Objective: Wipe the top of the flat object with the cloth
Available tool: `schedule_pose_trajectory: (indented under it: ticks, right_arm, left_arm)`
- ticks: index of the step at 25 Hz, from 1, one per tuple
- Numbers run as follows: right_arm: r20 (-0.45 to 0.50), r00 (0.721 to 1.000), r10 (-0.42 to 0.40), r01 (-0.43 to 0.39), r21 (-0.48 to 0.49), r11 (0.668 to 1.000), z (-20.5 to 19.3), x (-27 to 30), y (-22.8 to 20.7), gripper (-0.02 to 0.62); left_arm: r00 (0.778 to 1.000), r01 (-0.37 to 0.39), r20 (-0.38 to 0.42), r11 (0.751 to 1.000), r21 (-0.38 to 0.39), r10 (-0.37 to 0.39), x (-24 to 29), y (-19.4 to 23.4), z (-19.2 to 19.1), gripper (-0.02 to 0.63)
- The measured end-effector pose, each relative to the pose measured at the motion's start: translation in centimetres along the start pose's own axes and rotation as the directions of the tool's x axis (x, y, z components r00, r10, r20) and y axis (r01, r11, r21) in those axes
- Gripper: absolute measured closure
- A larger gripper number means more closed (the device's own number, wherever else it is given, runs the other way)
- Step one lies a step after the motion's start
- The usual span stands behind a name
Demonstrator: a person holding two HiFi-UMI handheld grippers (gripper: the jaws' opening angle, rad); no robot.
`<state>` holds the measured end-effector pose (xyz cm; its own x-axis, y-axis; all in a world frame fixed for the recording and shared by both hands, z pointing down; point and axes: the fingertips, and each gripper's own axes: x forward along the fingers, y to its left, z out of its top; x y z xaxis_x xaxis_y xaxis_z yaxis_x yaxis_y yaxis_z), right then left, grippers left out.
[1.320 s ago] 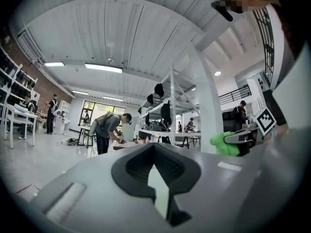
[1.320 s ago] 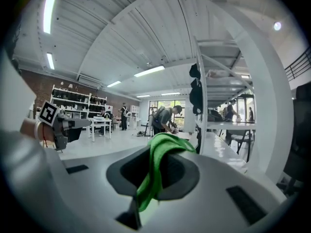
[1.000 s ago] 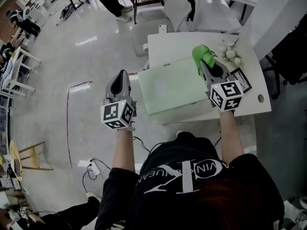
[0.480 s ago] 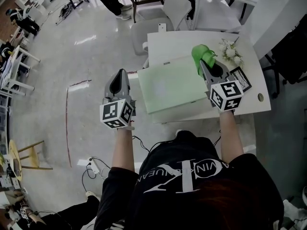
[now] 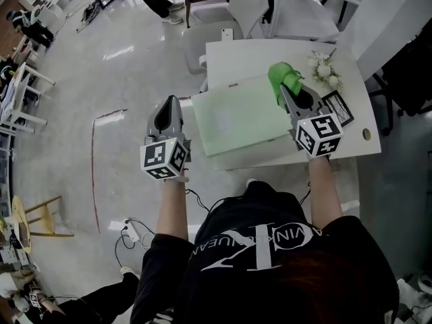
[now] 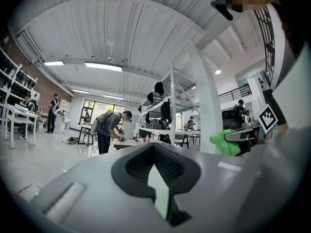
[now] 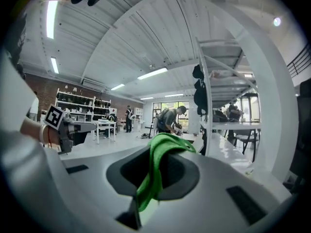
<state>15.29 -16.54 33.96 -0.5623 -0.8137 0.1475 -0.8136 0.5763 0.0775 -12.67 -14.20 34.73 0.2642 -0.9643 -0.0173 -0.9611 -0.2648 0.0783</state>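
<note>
Little has shifted over the last second: the table and the flat object sit slightly higher in the head view, while both grippers keep their positions. Only the head view shows the flat object, a pale green rectangular slab lying flat on the white table with its left edge reaching past the table's left edge. The cloth is bright green and bunched, positioned over the slab's far right corner; contact with the surface cannot be confirmed. The right gripper view supplies the grip detail: the right gripper has its jaws closed on a fold of the cloth, which rises from between them and drapes over their tips. The left gripper is held over the floor, left of the slab, jaws pressed together with nothing between them.
</note>
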Motion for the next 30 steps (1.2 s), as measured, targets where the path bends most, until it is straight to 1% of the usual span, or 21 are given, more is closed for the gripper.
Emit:
schedule_pose_trajectory:
  ticks: [4, 15, 30]
  right_arm:
    - [-0.006, 1.000, 0.011, -0.011, -0.001, 1.000, -0.4, -0.1, 0.4, 0.560]
    - [-0.040, 0.999, 0.005, -0.004, 0.032, 0.999, -2.2, -0.7, -0.1, 0.560]
    - [-0.063, 0.997, 0.043, -0.041, 0.030, 0.999, -3.6, 1.6, -0.9, 0.560]
  left_arm:
    - [1.000, 0.004, -0.012, 1.000, -0.004, -0.004, -0.1, -0.1, -0.5, 0.595]
    - [0.999, 0.008, -0.051, 1.000, -0.012, -0.009, -0.2, -0.5, -1.7, 0.595]
    - [0.997, -0.002, -0.078, 1.000, -0.012, 0.001, 2.1, 0.0, -3.1, 0.595]
